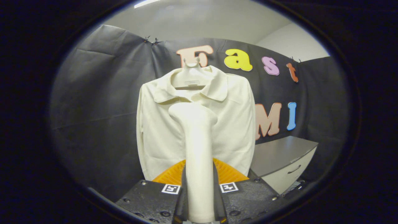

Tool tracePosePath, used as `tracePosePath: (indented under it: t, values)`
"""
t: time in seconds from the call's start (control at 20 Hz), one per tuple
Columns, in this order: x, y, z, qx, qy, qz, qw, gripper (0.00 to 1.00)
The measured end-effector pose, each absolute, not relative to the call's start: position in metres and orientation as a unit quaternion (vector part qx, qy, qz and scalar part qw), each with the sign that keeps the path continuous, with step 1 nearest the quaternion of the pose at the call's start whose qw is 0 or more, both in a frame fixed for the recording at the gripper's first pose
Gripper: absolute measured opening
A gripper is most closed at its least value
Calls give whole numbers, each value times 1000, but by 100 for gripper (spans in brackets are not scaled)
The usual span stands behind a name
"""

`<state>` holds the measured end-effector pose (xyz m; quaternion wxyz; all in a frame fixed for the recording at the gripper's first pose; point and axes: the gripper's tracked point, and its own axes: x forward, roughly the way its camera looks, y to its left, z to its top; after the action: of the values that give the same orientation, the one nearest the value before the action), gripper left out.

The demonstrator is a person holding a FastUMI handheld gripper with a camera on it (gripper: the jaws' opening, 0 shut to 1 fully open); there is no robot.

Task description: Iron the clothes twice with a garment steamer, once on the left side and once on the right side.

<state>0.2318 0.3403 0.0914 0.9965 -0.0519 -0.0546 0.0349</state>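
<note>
Tool (199, 183) clamped on garment steamer (196, 149) handle, steamer upright before hung cream shirt (236, 124), grey cabinet (284, 161) beside

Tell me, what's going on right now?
Gripper shut on steamer. Steamer upright, head towards shirt on hanger. Nothing in the way; cabinet off to the side.

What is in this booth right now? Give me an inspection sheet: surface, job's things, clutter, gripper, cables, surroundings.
Surface: grey cabinet top to the right of the shirt, bare where visible.
Job's things: cream collared shirt on a hanger against the booth wall; garment steamer upright between the fingers, its head in front of the shirt's chest.
Clutter: nothing seen.
Gripper: gripper shut on the garment steamer handle, both fingers pressing its sides.
Cables: nothing seen.
Surroundings: black cloth wall behind the shirt; cabinet drawer with a handle; pale ceiling above.
</note>
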Motion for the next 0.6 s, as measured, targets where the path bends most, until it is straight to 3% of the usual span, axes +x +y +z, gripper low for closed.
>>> tracePosePath:
  t: [0.35,0.6]
  values:
    - [252,394,76,-61,-56,52,995,32]
    - [269,384,40,-91,-25,19,995,32]
